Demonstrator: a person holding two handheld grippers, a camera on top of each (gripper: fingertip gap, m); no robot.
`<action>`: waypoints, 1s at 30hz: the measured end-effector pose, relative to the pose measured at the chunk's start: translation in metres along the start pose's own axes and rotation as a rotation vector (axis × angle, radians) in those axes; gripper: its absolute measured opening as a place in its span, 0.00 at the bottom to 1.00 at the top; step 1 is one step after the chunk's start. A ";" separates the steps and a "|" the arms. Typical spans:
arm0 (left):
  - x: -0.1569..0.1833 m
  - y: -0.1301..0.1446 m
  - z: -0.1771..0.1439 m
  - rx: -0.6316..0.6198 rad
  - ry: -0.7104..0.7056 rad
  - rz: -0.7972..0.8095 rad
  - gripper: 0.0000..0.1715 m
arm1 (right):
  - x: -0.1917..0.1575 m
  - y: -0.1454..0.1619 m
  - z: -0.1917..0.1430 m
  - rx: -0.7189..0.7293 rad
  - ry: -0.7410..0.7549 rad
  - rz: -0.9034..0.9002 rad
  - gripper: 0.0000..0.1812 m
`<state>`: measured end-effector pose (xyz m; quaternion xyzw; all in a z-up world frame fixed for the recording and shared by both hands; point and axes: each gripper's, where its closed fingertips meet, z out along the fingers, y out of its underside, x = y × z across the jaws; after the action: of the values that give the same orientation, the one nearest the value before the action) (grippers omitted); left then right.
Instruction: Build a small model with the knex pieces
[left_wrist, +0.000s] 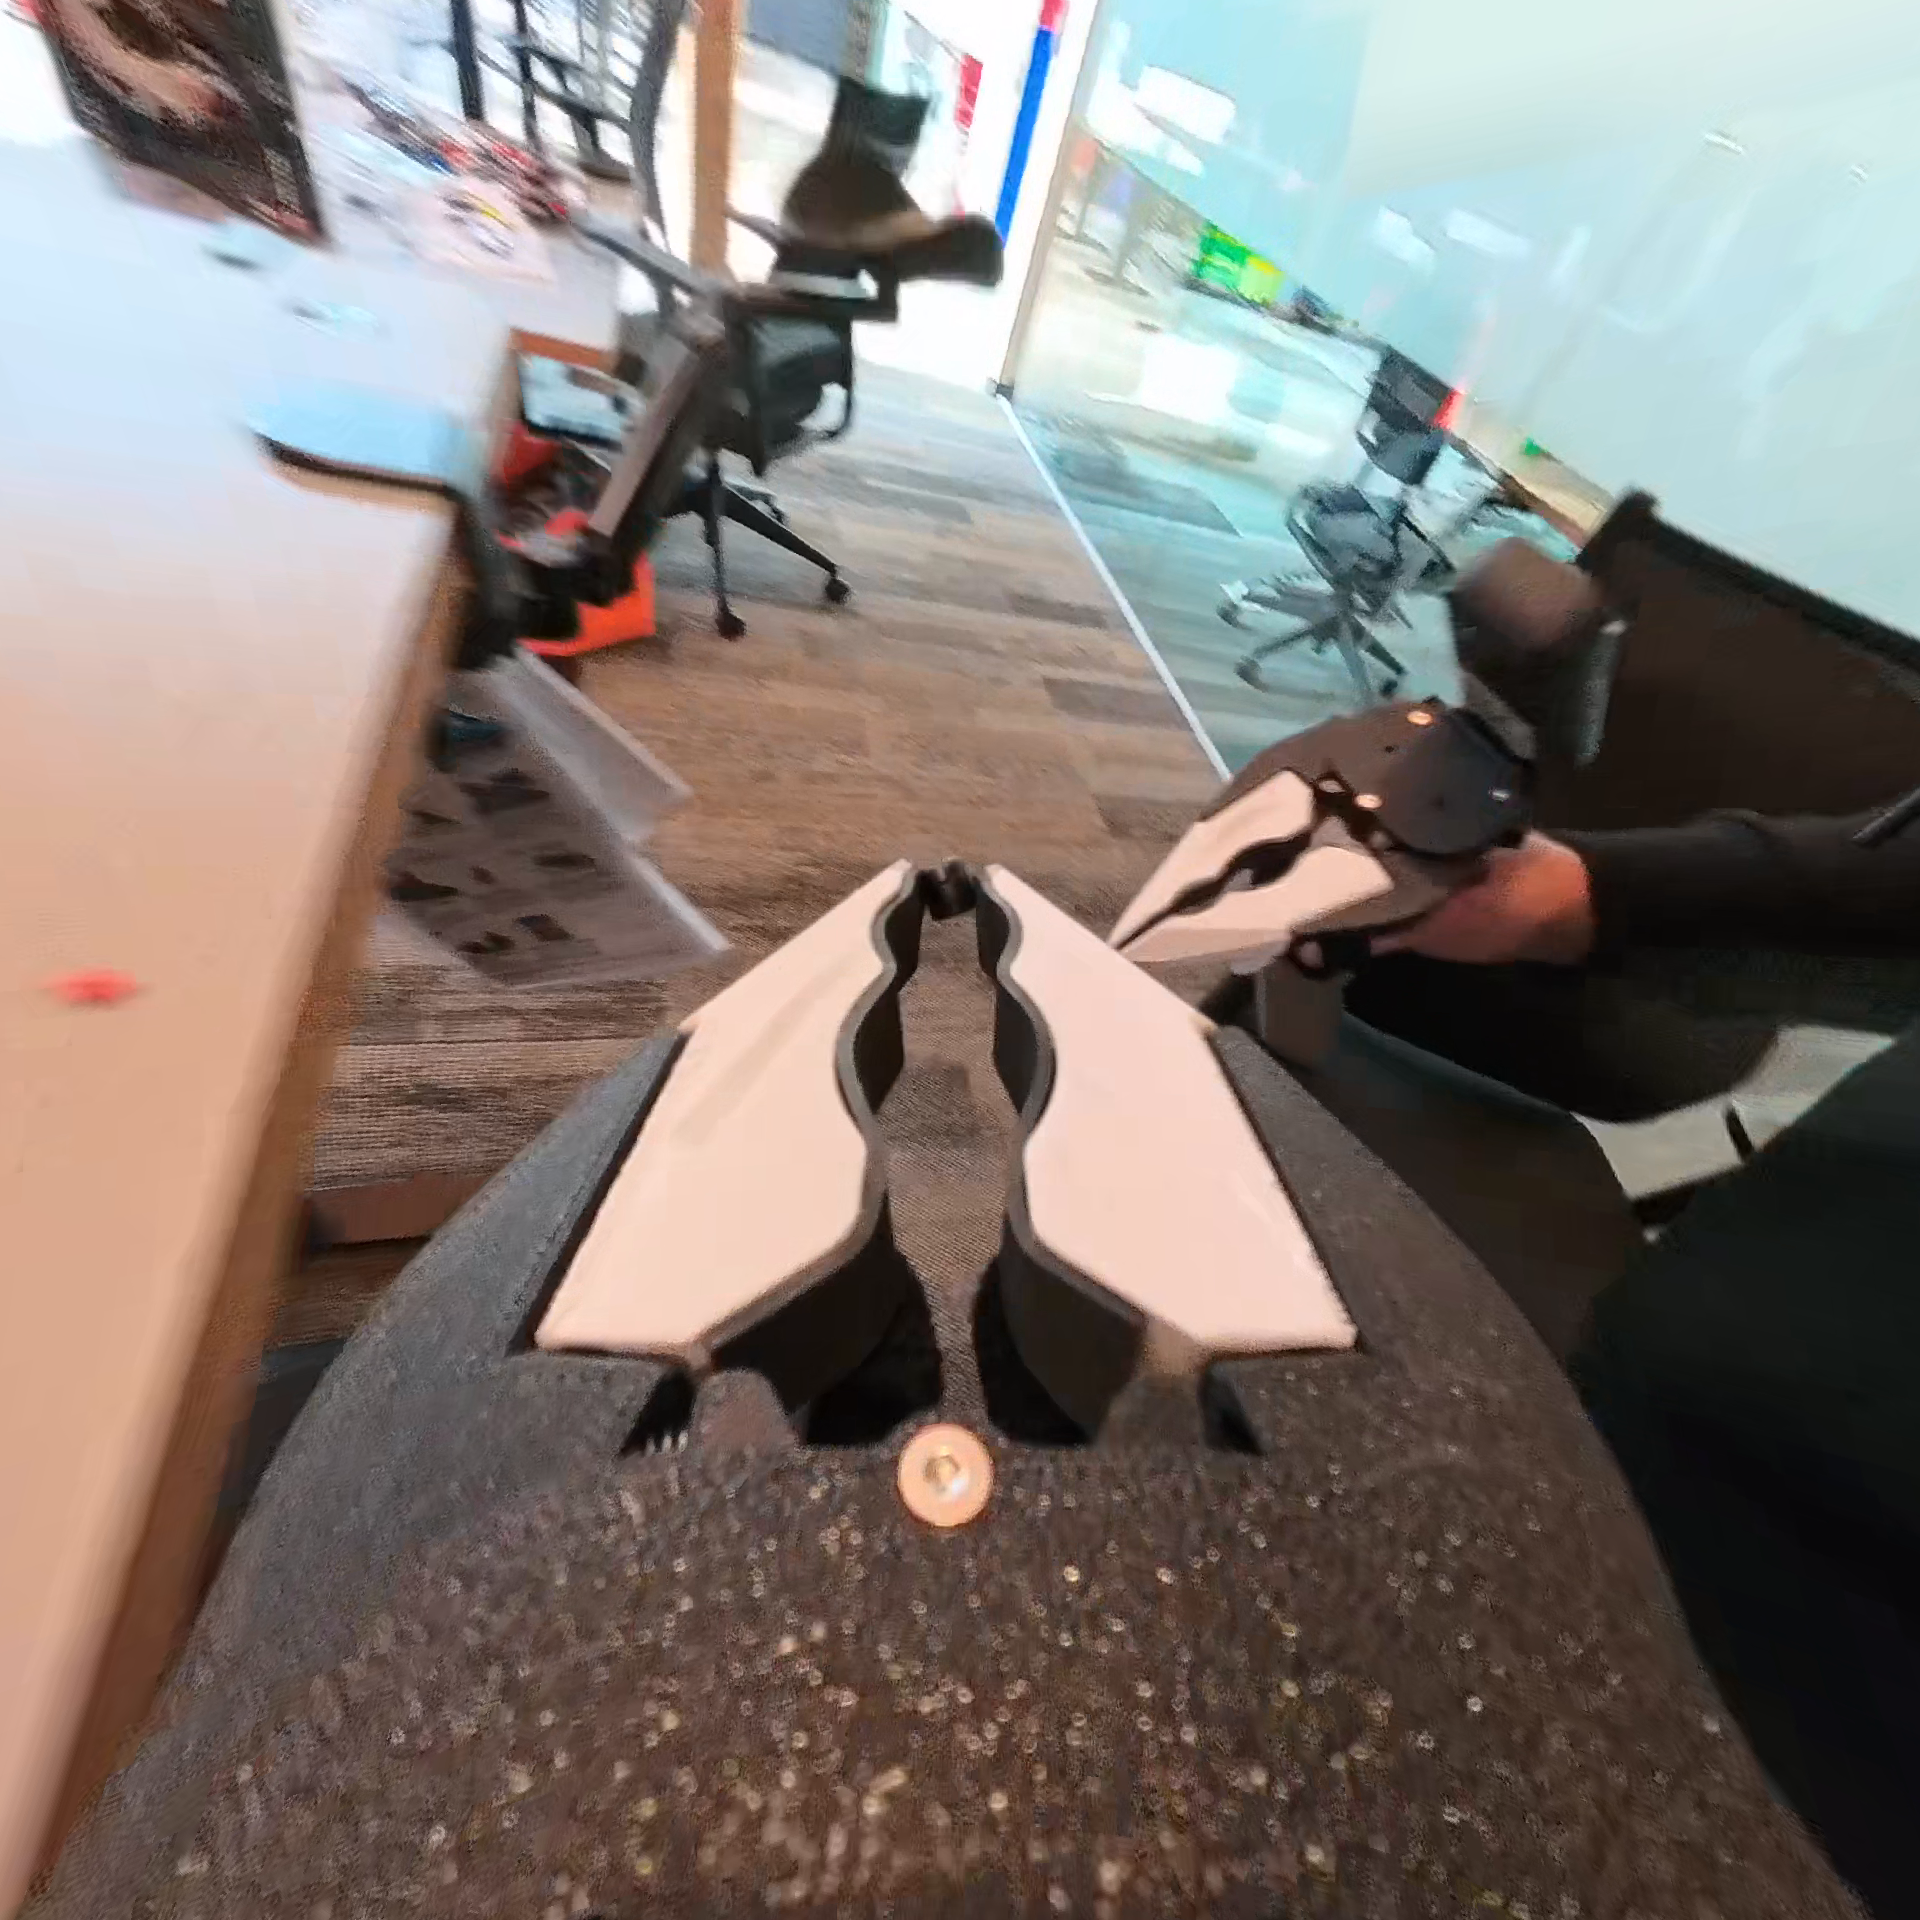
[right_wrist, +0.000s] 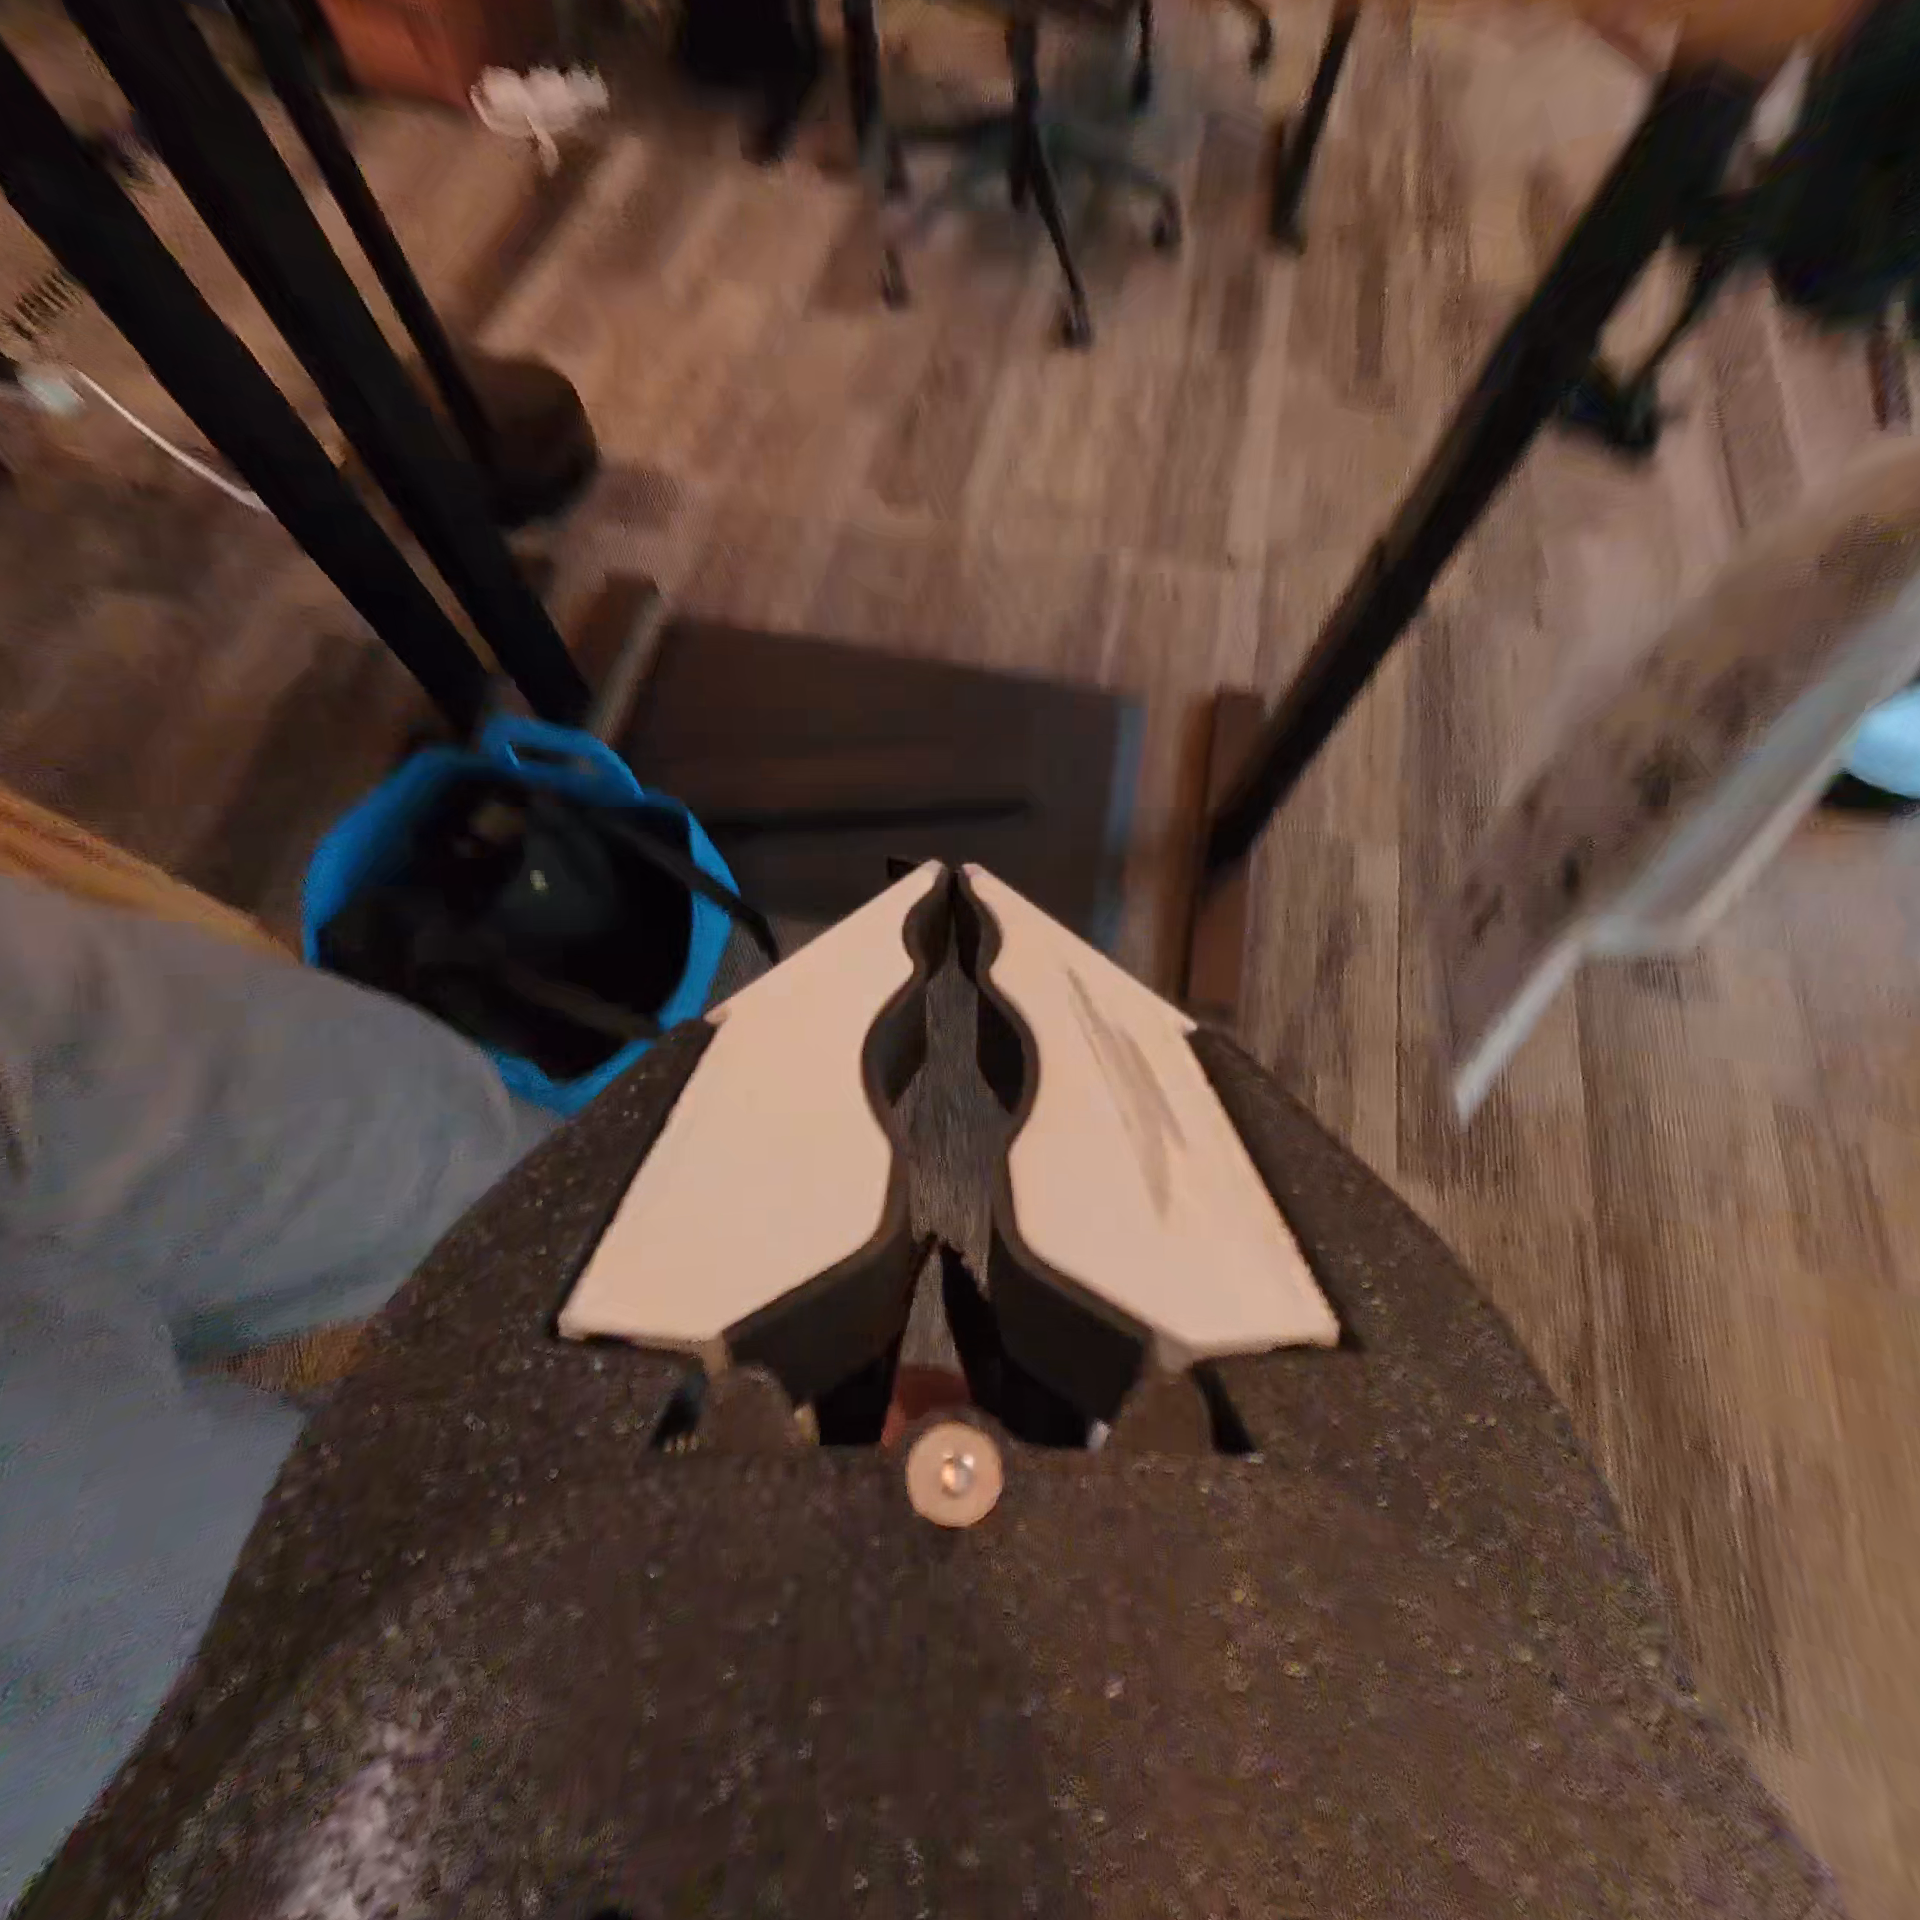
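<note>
In the left wrist view my left gripper (left_wrist: 948, 883) is held over the carpet floor beside a light table (left_wrist: 156, 831). Its white fingers are almost together, with a small black piece (left_wrist: 945, 891) pinched between the tips; blur hides what it is. The right gripper (left_wrist: 1247, 894) shows farther right, held by a hand (left_wrist: 1496, 904) in a dark sleeve. In the right wrist view my right gripper (right_wrist: 954, 878) points down at the floor. Its tips touch and hold nothing. It is nearest a blue bucket (right_wrist: 499, 904) and a dark board (right_wrist: 883, 748).
Office chairs (left_wrist: 769, 416) stand beyond the table, and a glass wall (left_wrist: 1455, 260) runs along the right. Black table legs (right_wrist: 312, 364) slant across the floor on both sides. Grey cloth (right_wrist: 208, 1143) fills the left, and a pale panel (right_wrist: 1683, 748) sits at the right. One gripper's finger ends stand about 20 centimetres off the other's.
</note>
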<state>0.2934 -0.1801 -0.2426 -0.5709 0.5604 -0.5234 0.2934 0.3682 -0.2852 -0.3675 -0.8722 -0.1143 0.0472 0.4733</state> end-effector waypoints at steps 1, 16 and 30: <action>-0.014 -0.012 -0.013 0.021 -0.029 -0.004 0.05 | -0.007 -0.034 0.008 0.051 -0.026 -0.014 0.00; -0.178 -0.058 -0.151 0.163 -0.402 -0.167 0.05 | -0.028 -0.278 0.110 0.231 -0.177 -0.214 0.06; -0.215 -0.008 -0.174 0.038 -0.564 -0.319 0.05 | -0.011 -0.288 0.218 0.027 -0.471 -0.479 0.14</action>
<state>0.1725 0.0694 -0.2441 -0.7686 0.3504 -0.3944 0.3619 0.2716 0.0413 -0.2457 -0.7792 -0.4217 0.1366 0.4432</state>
